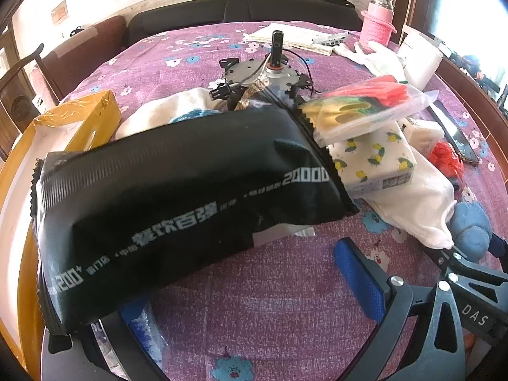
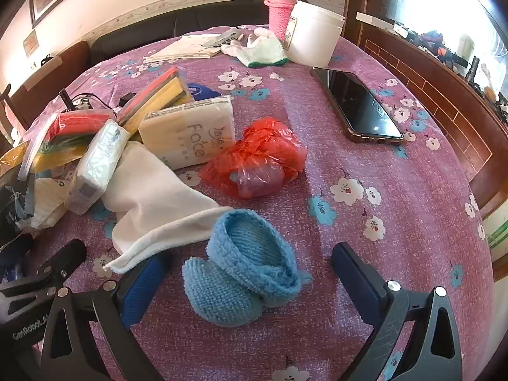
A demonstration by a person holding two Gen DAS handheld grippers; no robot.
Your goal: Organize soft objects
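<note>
A black soft packet (image 1: 177,197) with white print lies slanted across my left gripper (image 1: 241,279), its lower end over the yellow cardboard box (image 1: 79,117). The gripper's jaws stand wide apart; the packet hides most of the left finger and rests above it, and the right blue pad (image 1: 358,279) is bare. In the right wrist view, a light blue knitted bootie (image 2: 241,270) sits on the purple floral cloth between the spread fingers of my right gripper (image 2: 250,255), touching neither pad. A white cloth (image 2: 152,197) lies just left of the bootie.
A lemon-print tissue pack (image 1: 374,162), a bag of sponges (image 1: 365,104) and a metal motor part (image 1: 266,73) are piled behind the packet. A "Face" tissue pack (image 2: 190,133), red plastic bag (image 2: 257,158), phone (image 2: 358,108), white tub (image 2: 314,31), glove (image 2: 263,50) and pink bottle (image 2: 282,9) lie further back.
</note>
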